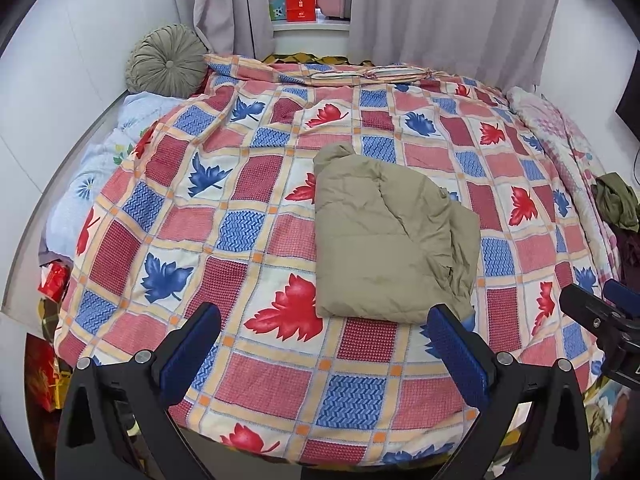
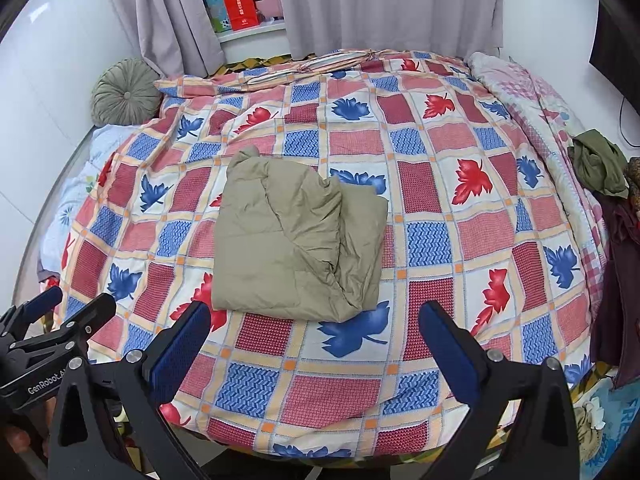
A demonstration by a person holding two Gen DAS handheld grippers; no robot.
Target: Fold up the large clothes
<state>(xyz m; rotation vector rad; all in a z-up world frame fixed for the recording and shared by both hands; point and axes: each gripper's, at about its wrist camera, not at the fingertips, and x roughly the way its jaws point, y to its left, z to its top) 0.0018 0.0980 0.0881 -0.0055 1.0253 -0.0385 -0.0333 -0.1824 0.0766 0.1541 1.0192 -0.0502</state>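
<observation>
- Left wrist view: the left gripper (image 1: 324,344) is hovering with fingers spread apart, gripping nothing; the folded khaki jacket (image 1: 390,236) is lying on the quilt (image 1: 248,224) ahead, slightly right.
- Right wrist view: the right gripper (image 2: 316,340) is likewise gaping empty; the khaki jacket (image 2: 296,236) is lying ahead-left, long axis running away.

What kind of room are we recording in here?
Almost certainly a home bedroom. A bed covered by a leaf-patterned quilt fills the view, a round pleated cushion sits by the wall, and grey curtains hang behind. The folded khaki jacket lies on the quilt.
</observation>
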